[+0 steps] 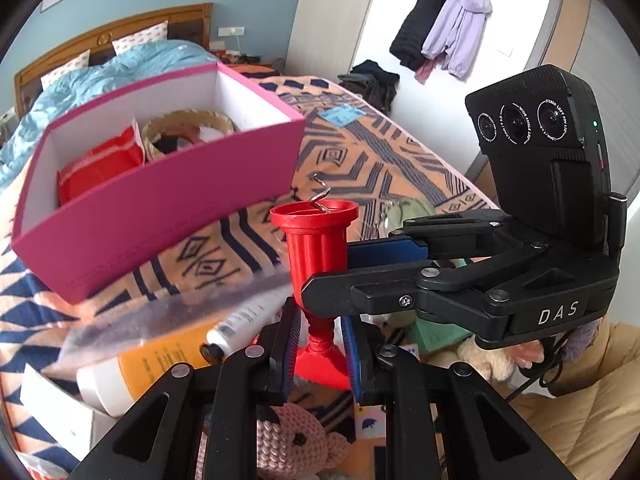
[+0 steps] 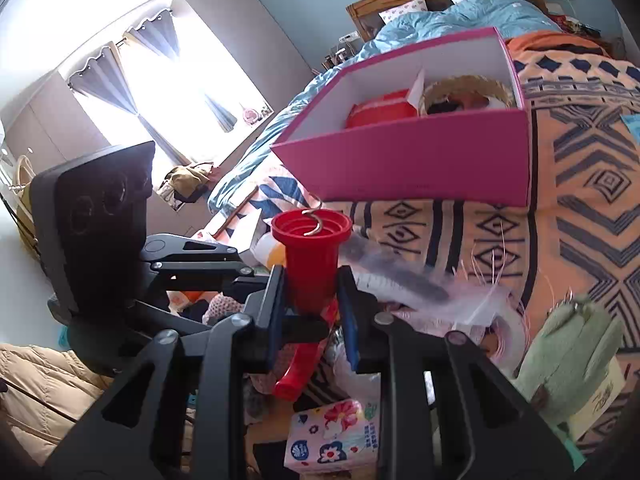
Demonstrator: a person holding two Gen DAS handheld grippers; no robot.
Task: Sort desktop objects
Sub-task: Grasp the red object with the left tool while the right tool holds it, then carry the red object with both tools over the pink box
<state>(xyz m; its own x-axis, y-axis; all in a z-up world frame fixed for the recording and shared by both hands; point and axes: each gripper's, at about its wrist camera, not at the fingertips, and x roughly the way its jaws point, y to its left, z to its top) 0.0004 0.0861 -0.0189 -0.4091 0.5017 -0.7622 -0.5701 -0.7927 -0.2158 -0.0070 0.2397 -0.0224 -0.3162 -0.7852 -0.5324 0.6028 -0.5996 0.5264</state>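
Note:
A red plastic corkscrew (image 1: 316, 252) with a metal spiral at its top is held upright in the air by both grippers. My left gripper (image 1: 320, 354) is shut on its lower handle. My right gripper (image 2: 310, 300) is shut on its ribbed barrel (image 2: 310, 276); it shows in the left wrist view (image 1: 360, 276) coming from the right. The left gripper shows in the right wrist view (image 2: 240, 276) at the left. An open pink box (image 1: 160, 200) stands on the patterned blanket behind; it holds a red pouch (image 1: 100, 168) and a woven ring (image 1: 188, 128).
Below lie a white and orange tube (image 1: 132, 368), a small white tube (image 1: 240, 320), a pink crochet toy (image 1: 296, 440), a green plush (image 2: 576, 344) and a flowered tissue pack (image 2: 332, 436). A tan jacket (image 1: 580, 412) lies at the right. Coats (image 1: 448, 24) hang on the far wall.

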